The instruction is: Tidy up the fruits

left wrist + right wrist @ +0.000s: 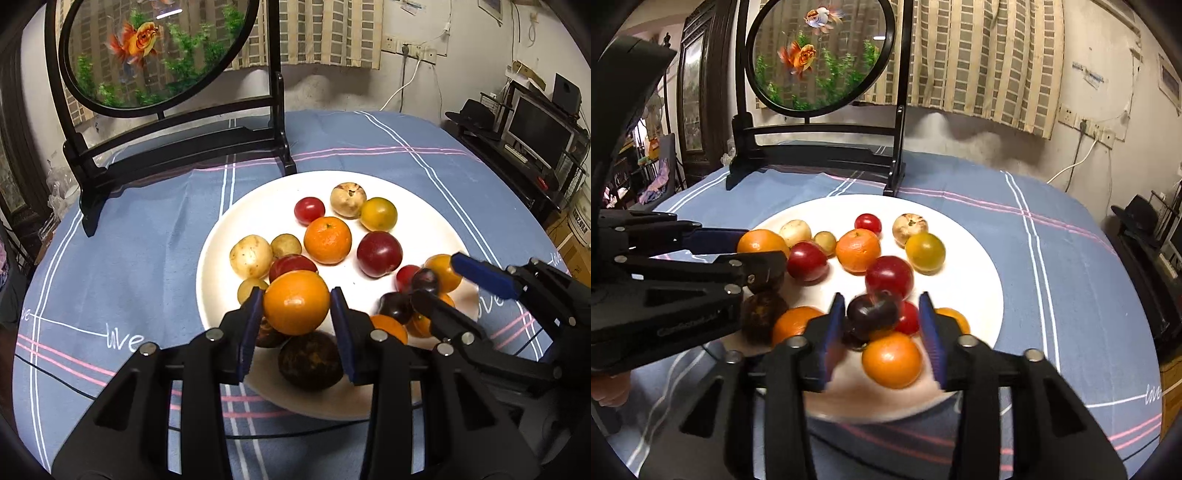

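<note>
Two grippers work over my white plate (236, 221) of fruit on the blue-clothed worktop (147, 229). My left gripper (296, 310) pinches an orange (295, 302) between its blue pads, low in the left wrist frame's centre, above the plate's near edge. My right gripper (882, 325) is spread around a dark plum (871, 312), low centre of its frame; contact unclear through blur.
</note>
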Demonstrator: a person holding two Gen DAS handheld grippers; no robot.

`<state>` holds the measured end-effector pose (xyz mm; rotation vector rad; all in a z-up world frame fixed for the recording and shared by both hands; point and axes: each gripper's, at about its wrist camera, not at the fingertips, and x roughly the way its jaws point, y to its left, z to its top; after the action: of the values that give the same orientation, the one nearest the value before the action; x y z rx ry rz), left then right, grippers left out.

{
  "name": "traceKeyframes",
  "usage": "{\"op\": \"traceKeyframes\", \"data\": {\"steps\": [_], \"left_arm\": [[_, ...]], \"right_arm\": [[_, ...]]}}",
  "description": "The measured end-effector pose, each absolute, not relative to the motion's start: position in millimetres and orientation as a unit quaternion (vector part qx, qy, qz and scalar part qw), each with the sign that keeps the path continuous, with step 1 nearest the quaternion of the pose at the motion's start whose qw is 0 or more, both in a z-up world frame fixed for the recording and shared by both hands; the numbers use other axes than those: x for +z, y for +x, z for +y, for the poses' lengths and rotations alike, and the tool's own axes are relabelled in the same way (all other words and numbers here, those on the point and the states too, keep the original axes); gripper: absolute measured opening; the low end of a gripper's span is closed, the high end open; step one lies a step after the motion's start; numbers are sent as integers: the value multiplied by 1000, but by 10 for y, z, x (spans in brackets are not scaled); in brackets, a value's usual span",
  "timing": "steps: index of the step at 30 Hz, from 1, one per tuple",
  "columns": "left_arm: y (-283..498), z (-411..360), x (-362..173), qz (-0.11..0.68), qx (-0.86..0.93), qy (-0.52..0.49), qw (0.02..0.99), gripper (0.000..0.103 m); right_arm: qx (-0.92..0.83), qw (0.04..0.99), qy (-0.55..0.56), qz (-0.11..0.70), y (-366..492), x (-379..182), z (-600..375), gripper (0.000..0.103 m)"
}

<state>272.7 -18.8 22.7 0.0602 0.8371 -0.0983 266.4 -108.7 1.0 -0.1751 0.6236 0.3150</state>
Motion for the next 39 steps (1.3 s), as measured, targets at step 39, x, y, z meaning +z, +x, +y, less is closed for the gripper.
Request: {"op": "traceKeyframes", "data": {"steps": [39], "left_arm": [[1009,-55,113,380,-7,24,925,91]], "right_arm": [[91,925,-12,369,1206,-157,-1470,58]]}}
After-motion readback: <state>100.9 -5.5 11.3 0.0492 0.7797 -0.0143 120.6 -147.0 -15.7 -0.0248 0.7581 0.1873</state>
